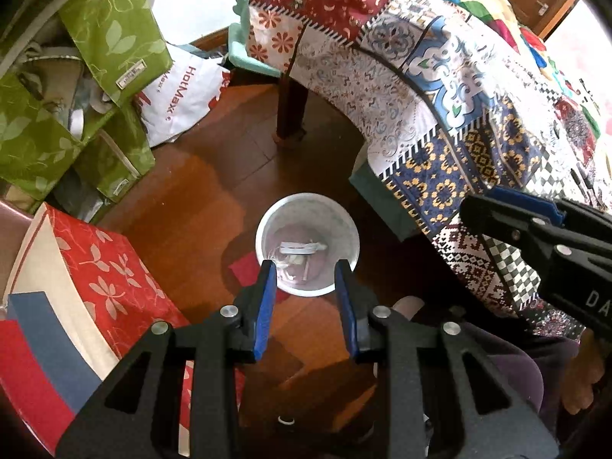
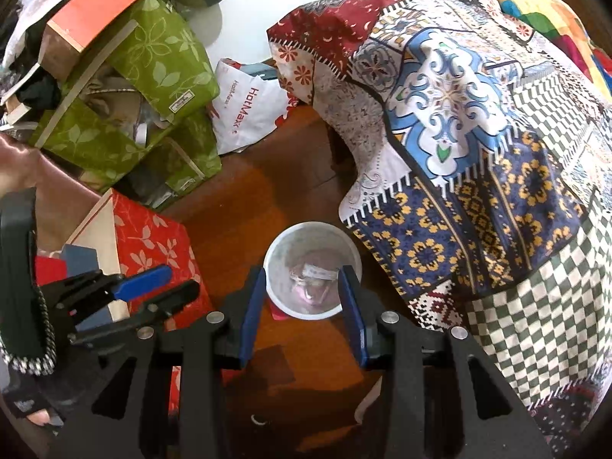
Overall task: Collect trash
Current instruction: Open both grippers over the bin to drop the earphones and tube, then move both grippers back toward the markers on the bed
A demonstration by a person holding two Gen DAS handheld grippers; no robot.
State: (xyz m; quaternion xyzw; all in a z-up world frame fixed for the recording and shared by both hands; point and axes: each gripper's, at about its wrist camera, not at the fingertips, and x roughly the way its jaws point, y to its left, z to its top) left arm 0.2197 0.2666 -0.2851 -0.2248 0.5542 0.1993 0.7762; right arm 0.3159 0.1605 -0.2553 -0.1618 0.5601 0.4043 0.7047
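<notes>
A small white bin stands on the wooden floor with crumpled white wrappers and paper scraps in its bottom. My left gripper hangs just above the bin's near rim, pointing steeply down, its blue pads apart with nothing between them. In the right wrist view the same bin shows scraps inside, and my right gripper hovers over it, open and empty. Each gripper shows in the other's view: the right gripper at the right edge, the left gripper at the lower left.
A table under a patchwork cloth overhangs the bin's right side, with a dark leg behind. Green leaf-print boxes, a red floral box and a white HotMax bag crowd the left. A red paper lies by the bin.
</notes>
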